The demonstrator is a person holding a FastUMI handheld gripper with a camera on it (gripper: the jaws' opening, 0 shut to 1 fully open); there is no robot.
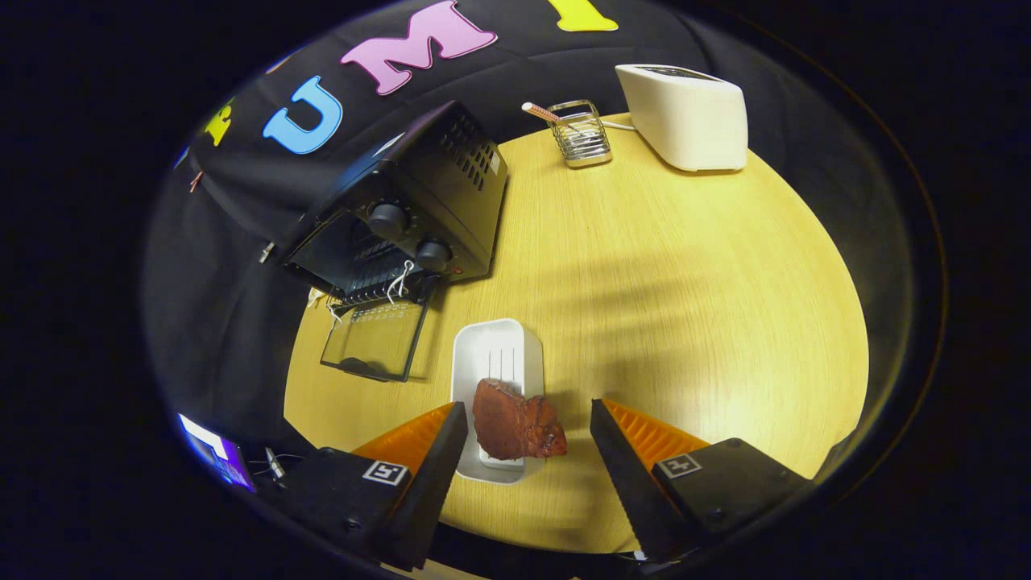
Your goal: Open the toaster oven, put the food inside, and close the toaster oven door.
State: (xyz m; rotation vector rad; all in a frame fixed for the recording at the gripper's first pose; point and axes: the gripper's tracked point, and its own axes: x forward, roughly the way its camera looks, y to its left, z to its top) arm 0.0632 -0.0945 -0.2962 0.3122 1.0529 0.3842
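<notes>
Big yellow counter (685, 282), toaster oven (403, 209) door already down. White tray (495, 354) holds the meat (515, 423), sitting between the hand-held gripper (527, 431) fingers, spread wide. I'd close gently around its middle, then lift straight.

A white pop-up toaster (685, 117) stood at the far right of the round wooden table (685, 306), with a thin white cord (619, 126) running from its left side. Just to its left, also at the far edge, sat a small wire holder (581, 134) with a pink-and-white striped stick (541, 113) leaning out of it toward the left. Off the table at the near left, a lit screen (211, 453) glowed white and purple, tilted, with a few thin cables (272, 464) lying just beside it.
</notes>
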